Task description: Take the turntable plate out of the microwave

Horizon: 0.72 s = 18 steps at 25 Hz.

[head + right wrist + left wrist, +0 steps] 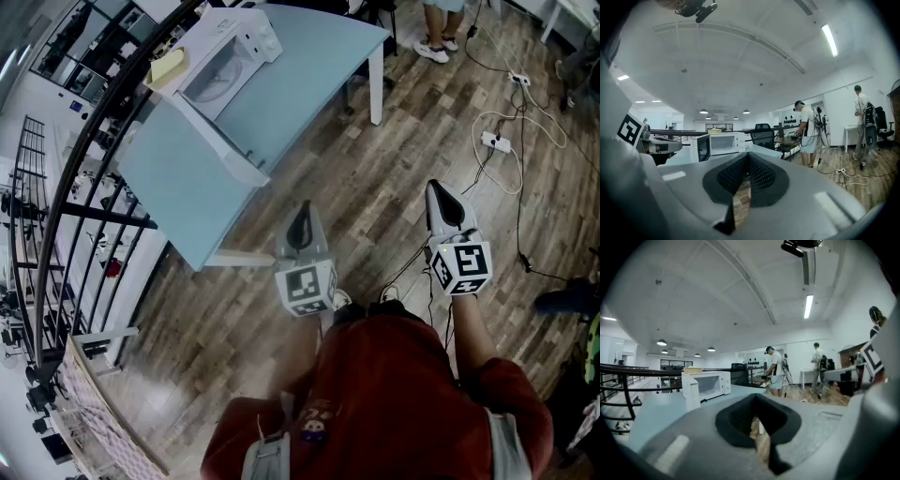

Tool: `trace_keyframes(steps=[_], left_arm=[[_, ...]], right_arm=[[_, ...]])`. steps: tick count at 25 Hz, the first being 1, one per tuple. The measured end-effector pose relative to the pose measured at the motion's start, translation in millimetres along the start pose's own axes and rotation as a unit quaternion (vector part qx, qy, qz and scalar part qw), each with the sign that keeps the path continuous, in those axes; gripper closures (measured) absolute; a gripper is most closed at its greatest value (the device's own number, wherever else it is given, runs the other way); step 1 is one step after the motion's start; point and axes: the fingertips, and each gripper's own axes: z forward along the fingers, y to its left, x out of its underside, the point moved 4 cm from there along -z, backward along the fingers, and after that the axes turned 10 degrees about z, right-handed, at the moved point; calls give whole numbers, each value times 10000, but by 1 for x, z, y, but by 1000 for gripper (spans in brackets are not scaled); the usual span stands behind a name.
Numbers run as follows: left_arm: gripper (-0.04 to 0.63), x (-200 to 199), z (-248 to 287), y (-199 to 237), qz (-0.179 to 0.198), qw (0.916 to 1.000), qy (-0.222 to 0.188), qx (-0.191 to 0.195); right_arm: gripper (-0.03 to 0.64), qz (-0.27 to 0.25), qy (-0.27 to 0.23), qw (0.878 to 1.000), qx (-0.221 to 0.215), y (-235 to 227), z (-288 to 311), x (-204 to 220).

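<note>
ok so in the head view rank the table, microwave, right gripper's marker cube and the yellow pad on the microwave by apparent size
1. table
2. microwave
3. marker cube, though it is much nearer the camera, so its rank is unsure
4. yellow pad

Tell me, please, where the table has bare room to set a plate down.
The blue table is bare between the microwave and its right edge, and again on the near side of the open door, toward the corner. Crowded: the floor at right, with cables and power strips.
</note>
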Motion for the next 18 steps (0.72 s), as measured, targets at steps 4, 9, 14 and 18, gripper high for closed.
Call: trace_keyframes(steps=[4, 9, 14, 18], left_arm=[[597, -2, 11, -22, -1, 9999, 89, 61], [597, -6, 22, -49, 33, 9998, 182, 49], [597, -8, 28, -76, 61, 9997, 255, -31], [597, -9, 28, -89, 70, 9994, 312, -91]], right_arm=[[617, -5, 28, 10000, -40, -18, 0, -1], [617, 15, 67, 9999, -150, -40, -5, -1], [617, -16, 57, 9995, -307, -60, -11, 0], [618, 141, 67, 9993, -333, -72, -14, 4]])
